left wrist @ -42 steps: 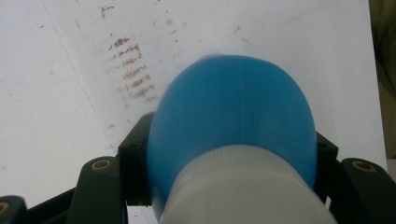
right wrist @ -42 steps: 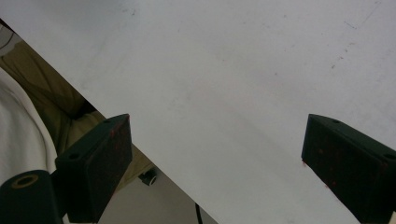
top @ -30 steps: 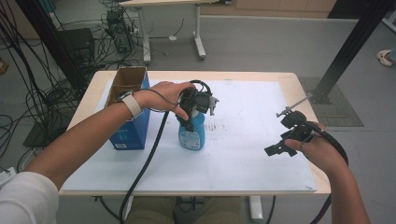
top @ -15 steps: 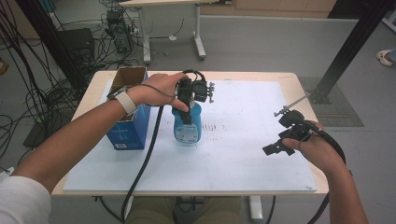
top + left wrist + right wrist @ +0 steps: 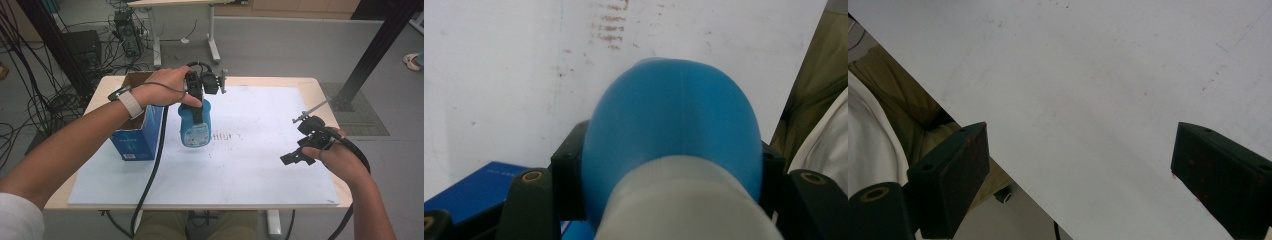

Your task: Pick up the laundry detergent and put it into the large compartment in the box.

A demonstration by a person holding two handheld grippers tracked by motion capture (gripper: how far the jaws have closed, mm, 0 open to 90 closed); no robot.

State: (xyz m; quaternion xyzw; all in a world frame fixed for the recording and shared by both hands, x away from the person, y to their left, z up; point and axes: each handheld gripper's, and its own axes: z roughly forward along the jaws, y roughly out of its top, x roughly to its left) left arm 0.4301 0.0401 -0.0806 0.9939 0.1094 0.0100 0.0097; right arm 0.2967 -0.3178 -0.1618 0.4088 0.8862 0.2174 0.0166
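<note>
Your right tongs [image 5: 300, 152] sit nearest you at the right edge of the white surface [image 5: 250, 165], jaws spread wide with nothing between them, hovering low over it. Farther in, your left tongs [image 5: 196, 105] clamp the blue bottle [image 5: 194, 127] near its top, holding it tilted just above the surface. The open blue box [image 5: 137, 135] stands just beside the bottle.

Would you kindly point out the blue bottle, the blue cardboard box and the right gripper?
blue bottle [image 5: 195, 131]: high view, on its label.
blue cardboard box [image 5: 131, 142]: high view, on its near blue side.
right gripper [image 5: 295, 159]: high view, between its open jaws.
</note>
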